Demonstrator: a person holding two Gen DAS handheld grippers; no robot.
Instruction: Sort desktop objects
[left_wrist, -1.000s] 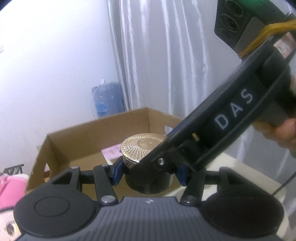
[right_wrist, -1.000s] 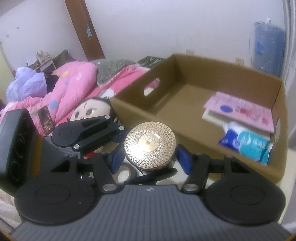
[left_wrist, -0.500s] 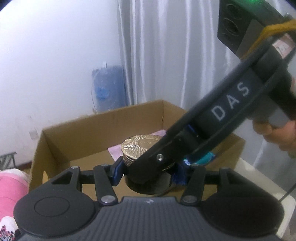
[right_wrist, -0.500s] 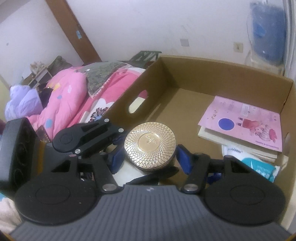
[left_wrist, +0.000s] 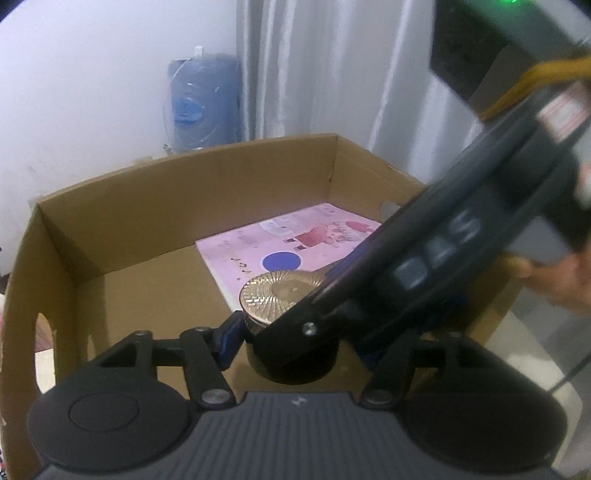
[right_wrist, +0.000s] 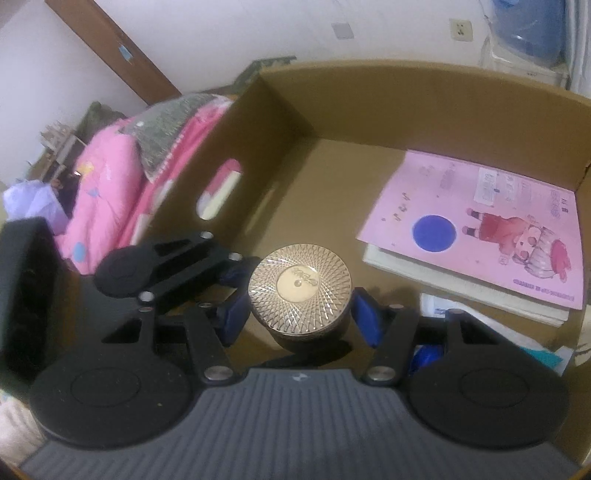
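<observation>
A round black jar with a gold patterned lid (right_wrist: 300, 291) is held over the inside of a brown cardboard box (right_wrist: 406, 99). It also shows in the left wrist view (left_wrist: 275, 295). Both grippers close on it from different sides. My right gripper (right_wrist: 297, 317) has its blue pads against the jar's body. My left gripper (left_wrist: 295, 339) also grips the jar; its right finger is hidden behind the right gripper's body (left_wrist: 443, 258). The box (left_wrist: 184, 192) sits below and ahead in the left wrist view.
A pink picture book (right_wrist: 480, 229) lies on a stack in the box's right part, also in the left wrist view (left_wrist: 295, 240). Blue-and-white packets (right_wrist: 443, 314) lie below it. A pink quilt (right_wrist: 110, 177) lies left of the box. A blue water bottle (left_wrist: 201, 103) stands behind.
Both grippers have carried the jar forward over the box's near wall, so it now hangs above the box floor. The grip on the jar is unchanged.
</observation>
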